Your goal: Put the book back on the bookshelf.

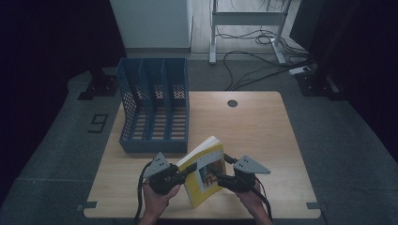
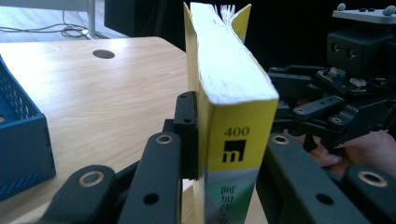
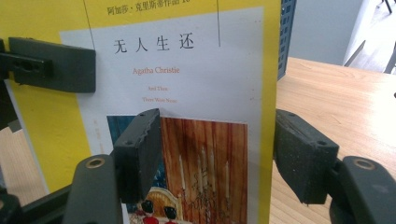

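Book [image 1: 202, 176] upright on bench [image 1: 253, 126], left gripper [image 2: 224, 154] fingers clamped on spine; right gripper [image 3: 215, 154] fingers wide open round cover, no grip. Next prob: lift into blue file rack [image 1: 155, 110] slot, keep vertical

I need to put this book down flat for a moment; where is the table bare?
Bare wood lies right of the blue file rack, from the round hole to the table's right edge. Crowded: the near edge, where left gripper and right gripper hold the book.

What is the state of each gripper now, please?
Left gripper: closed on the yellow book, at its spine.
Right gripper: open, its jaws apart at the book's cover and edge, not clamped.
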Demonstrator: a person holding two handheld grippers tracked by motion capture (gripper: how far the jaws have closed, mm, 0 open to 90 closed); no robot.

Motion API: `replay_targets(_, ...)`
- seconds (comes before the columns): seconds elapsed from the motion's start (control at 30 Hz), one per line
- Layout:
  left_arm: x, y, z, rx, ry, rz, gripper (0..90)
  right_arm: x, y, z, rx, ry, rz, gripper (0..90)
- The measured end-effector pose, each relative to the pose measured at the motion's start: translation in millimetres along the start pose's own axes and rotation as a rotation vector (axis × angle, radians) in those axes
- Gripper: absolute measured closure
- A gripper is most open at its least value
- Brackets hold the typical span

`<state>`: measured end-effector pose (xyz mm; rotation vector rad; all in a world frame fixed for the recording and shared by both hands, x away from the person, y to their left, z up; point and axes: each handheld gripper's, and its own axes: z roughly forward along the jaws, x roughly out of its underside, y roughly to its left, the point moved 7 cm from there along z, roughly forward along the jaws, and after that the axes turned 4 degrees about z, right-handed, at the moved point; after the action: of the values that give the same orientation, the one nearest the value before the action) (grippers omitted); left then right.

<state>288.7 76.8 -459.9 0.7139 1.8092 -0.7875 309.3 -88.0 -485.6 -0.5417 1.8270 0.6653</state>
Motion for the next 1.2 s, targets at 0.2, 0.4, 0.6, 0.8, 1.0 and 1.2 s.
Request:
replay_targets(0.2, -8.0, 3.2, -3.4, -0.028, -0.035, -0.008, 75.6, 0.1, -1.4, -1.8, -0.016, 0.001, 0.021, 34.9)
replay_targets(0.4, -13.4, 9.9, -8.5, -0.050, -0.039, -0.008, 75.6, -0.6, -5.4, -5.0, -0.011, -0.003, 0.035, 34.9)
replay_targets(0.6, -19.2, 18.1, -17.2, -0.055, -0.063, -0.026, 75.6, 4.0, -13.5, -12.6, 0.004, 0.010, 0.038, 34.7)
replay_targets(0.8, -29.1, 26.6, -24.9, -0.071, -0.086, -0.038, 75.5, 23.6, -30.9, -14.2, 0.034, 0.066, 0.031, 33.9)
replay_targets(1.0, -38.2, 29.8, -28.8, -0.097, -0.085, -0.033, 75.5, 47.8, -52.7, -7.6, 0.068, 0.135, 0.065, 34.0)
replay_targets(1.2, -48.5, 30.6, -26.0, -0.095, -0.097, -0.040, 75.5, 59.8, -65.7, -8.0, 0.067, 0.140, 0.144, 34.1)
